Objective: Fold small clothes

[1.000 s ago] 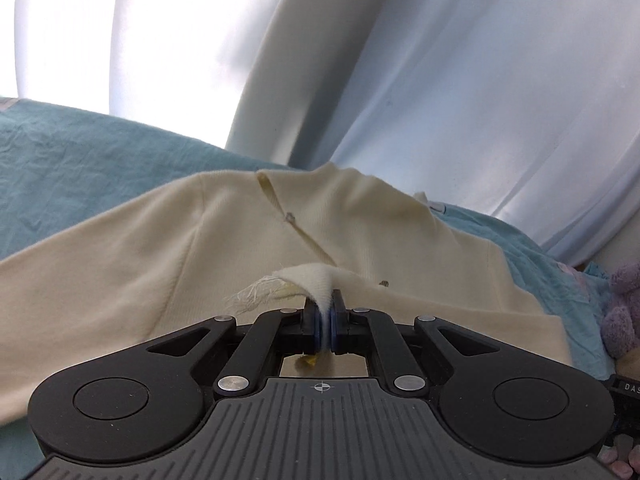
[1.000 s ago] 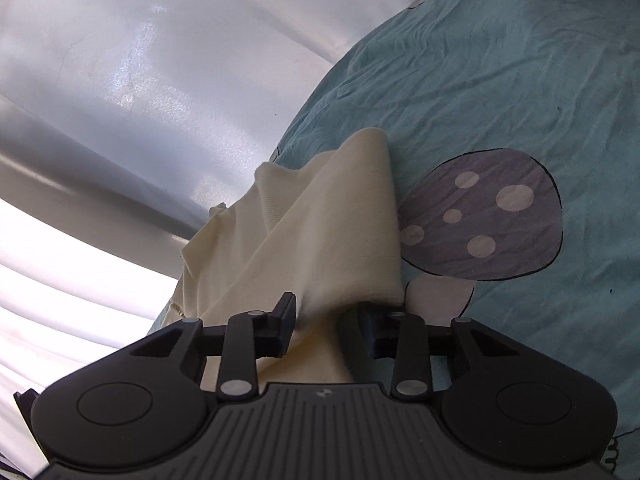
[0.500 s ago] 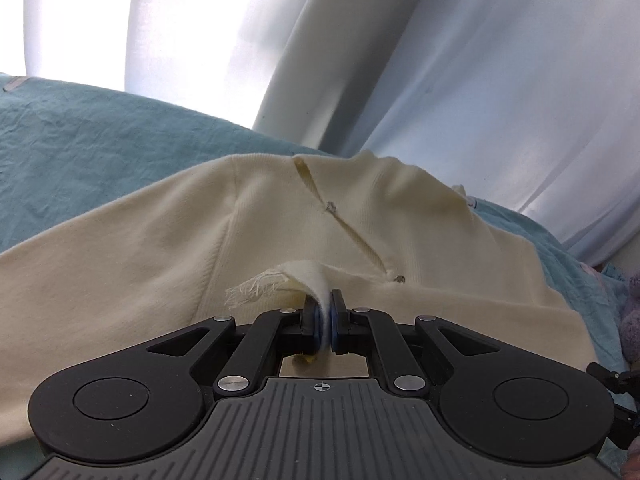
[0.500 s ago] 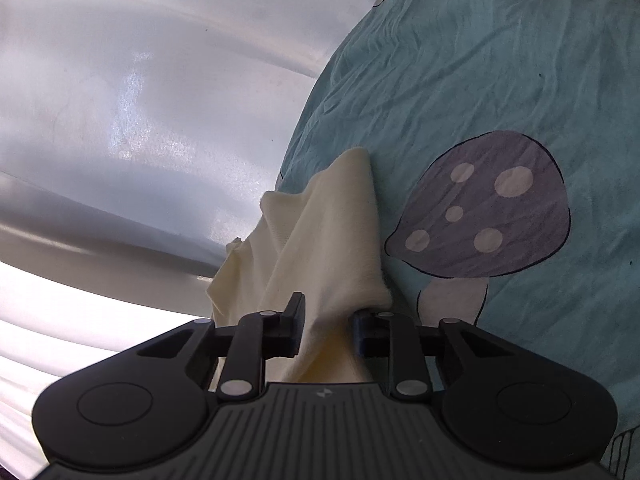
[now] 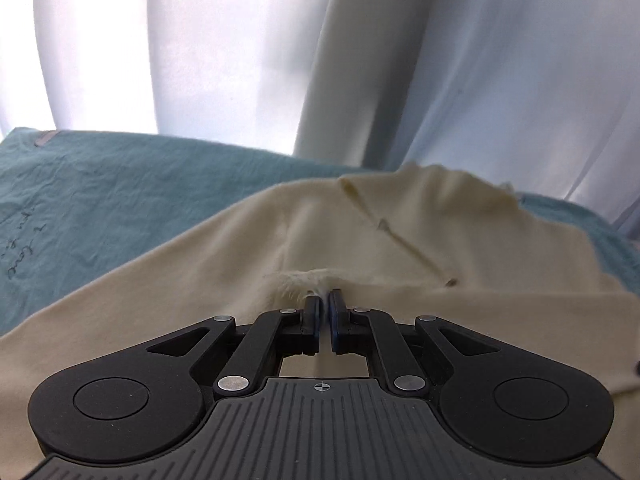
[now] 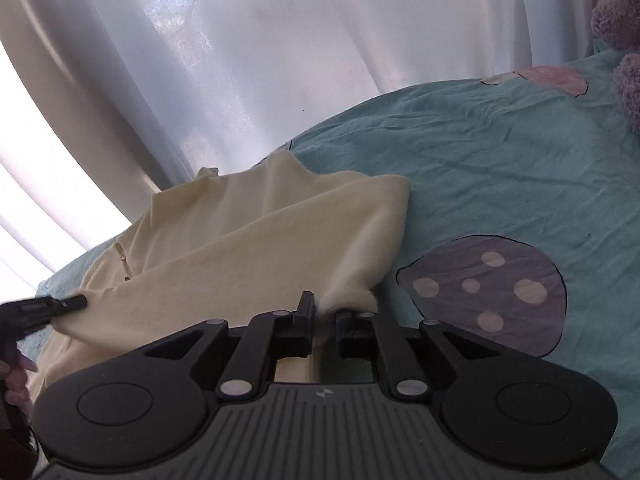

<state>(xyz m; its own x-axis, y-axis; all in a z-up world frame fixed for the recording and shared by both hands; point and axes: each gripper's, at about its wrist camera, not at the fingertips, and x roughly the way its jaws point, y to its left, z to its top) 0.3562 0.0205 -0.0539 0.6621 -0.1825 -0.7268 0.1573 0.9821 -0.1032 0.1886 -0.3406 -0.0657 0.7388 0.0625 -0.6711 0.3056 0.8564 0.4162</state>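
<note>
Your left gripper [image 5: 324,300] has its jaws nearly together, pinching a frayed edge of the cream garment [image 5: 400,248]. Your right gripper [image 6: 323,312] is closing its jaws on a bunched corner of the same garment, with cloth between them. The garment lies spread on the teal bedsheet [image 6: 500,168], partly lifted between your 2 grippers, beside a printed mushroom [image 6: 488,292]. White curtains [image 5: 480,80] hang behind. A purple plush toy [image 6: 624,32] sits at the far right. No container shows.
</note>
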